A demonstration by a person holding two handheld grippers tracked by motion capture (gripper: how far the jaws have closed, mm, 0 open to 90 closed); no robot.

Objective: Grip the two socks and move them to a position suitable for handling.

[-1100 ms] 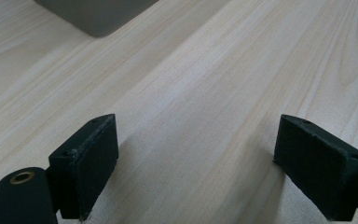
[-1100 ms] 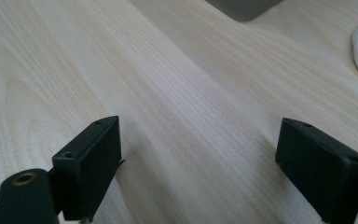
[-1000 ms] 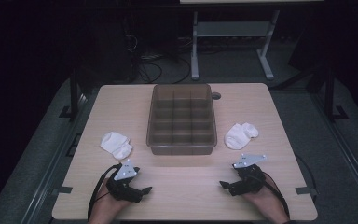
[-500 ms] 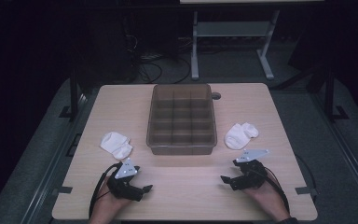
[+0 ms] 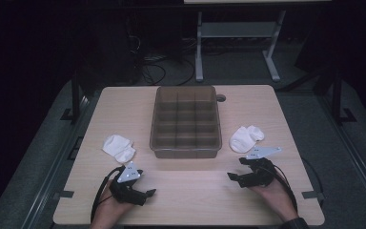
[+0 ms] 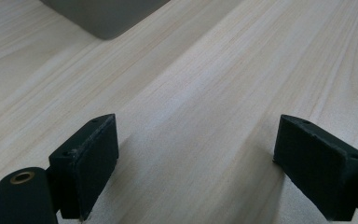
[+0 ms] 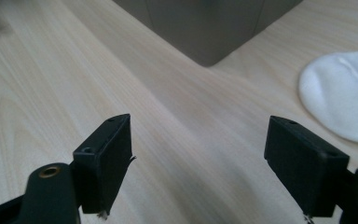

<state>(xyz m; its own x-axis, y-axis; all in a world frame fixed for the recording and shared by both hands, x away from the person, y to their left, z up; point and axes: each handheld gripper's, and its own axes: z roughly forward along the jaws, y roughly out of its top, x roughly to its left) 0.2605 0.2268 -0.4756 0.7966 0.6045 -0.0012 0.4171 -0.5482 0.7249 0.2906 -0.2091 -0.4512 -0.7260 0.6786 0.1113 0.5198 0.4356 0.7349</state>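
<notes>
A: What is seen on the wooden surface [image 5: 186, 186] from the high view?

B: A brown divided tray [image 5: 186, 121] is set at the middle, toward the far side. Its compartments are laid out in a grid, and nothing can be made out inside them. A white sock [image 5: 119, 147] is lain just off the tray's near left corner, and a second white sock [image 5: 247, 138] is lain just beside its near right corner. Neither sock is touched by the tray or by a gripper.

A: How is the left gripper [image 5: 145, 193] held?

B: It is held in a hand [image 5: 108, 211] at the near left edge, low over the surface, with its jaws spread wide. In the left gripper view only bare wood is seen between the jaws, and a corner of the tray is seen at the top.

A: And the right gripper [image 5: 234, 177]?

B: It is held in the other hand [image 5: 271, 195] at the near right, near the right sock but apart from it. Its jaws are likewise spread, with nothing pinched. In the right gripper view the sock is seen beyond the right jaw, and the tray's corner is seen ahead.
</notes>
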